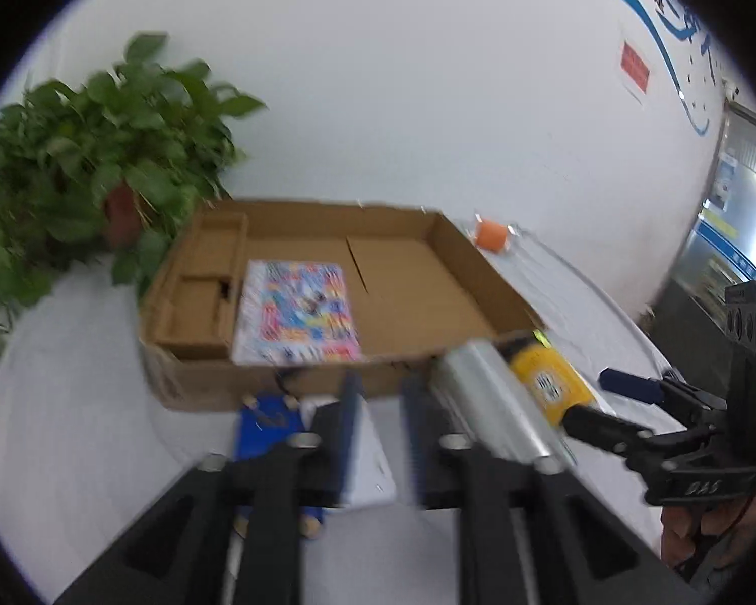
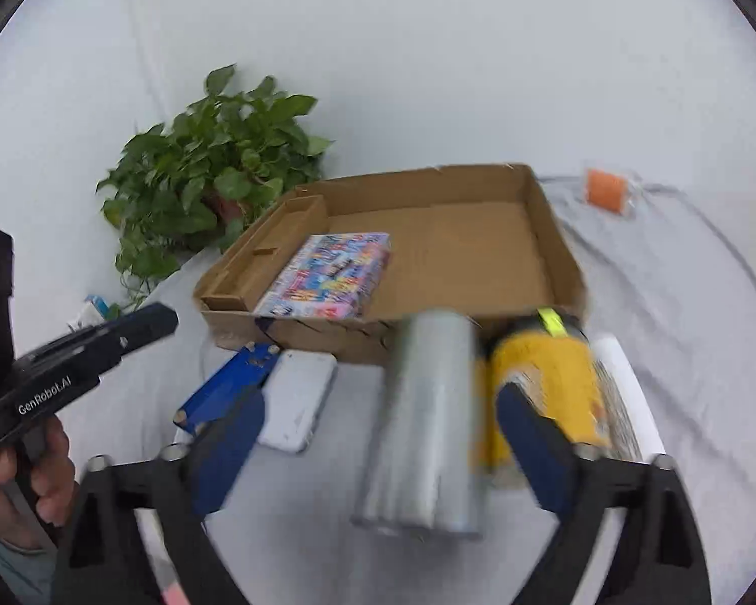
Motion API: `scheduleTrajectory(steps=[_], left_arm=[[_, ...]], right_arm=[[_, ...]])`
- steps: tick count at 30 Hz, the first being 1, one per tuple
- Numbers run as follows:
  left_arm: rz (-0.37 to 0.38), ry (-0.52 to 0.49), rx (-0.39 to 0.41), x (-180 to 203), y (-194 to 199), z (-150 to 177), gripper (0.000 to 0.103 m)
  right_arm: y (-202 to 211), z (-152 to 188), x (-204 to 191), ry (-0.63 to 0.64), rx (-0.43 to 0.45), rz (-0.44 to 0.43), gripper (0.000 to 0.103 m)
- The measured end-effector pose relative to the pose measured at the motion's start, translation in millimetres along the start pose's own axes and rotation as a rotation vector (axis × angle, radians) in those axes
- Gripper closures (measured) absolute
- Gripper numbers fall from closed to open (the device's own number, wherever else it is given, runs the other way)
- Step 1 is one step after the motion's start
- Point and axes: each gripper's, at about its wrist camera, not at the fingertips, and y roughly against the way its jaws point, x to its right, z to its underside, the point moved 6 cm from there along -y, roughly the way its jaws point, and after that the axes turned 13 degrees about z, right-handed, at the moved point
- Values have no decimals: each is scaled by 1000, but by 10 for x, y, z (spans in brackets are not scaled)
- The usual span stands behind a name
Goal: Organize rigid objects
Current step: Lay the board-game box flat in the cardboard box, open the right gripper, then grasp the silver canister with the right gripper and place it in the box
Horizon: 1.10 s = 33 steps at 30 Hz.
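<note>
Closest to the right-hand lens lies a silver roll, wrapped in clear film and stretched lengthwise between the spread fingers of the right gripper, which grip nothing. Just to its right stands a yellow can with a green tab on top, touching or nearly touching the roll (the blur makes it hard to say which). One blue finger pad sits in front of the can, partly hiding its lower side. Behind the can is a white roll, mostly covered by it.

Left of the silver roll, a white flat case rests on the grey cloth, with a blue card beside it, half under the other pad. From the left wrist view, the left gripper also stands open and empty, hovering over that same white case and blue card.

Beyond all of these sits a shallow cardboard box, its near wall just behind the card, case and roll. Inside, toward its left half, lies a colourful printed pack, next to a folded cardboard insert along the left side; the right half shows bare floor.

A leafy potted plant stands behind the box's left corner, and a small orange object in clear wrap lies well apart at the far right.
</note>
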Motion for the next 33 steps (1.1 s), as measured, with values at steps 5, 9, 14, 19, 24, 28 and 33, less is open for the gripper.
scheduleTrajectory(steps=[5,9,14,19,24,28,33], left_arm=[[4,76,1,14,-126,111,1],[143,205,-129,14,-370,250,1],[242,262,-264,65,-642,448,1],[282,369,-417,37,-897,746,7],[294,387,-487,45,-981,933,16],[298,356,-433,119,-774,711,17],[269,171,-230,279,-557,-362,17]], right_arm=[[-340,435,320,-116,-222,-57,20],[-572,589,265,-160,-298,-125,28],[-417,853,-150,-28,-366,-226,27],[-488,950,-274,-66,-452,-364,21],[-640,922,-417,-44,-487,-384,16],[-356,677,-509,40,-388,-344,17],[-140,-486,-575,138,-182,-331,17]])
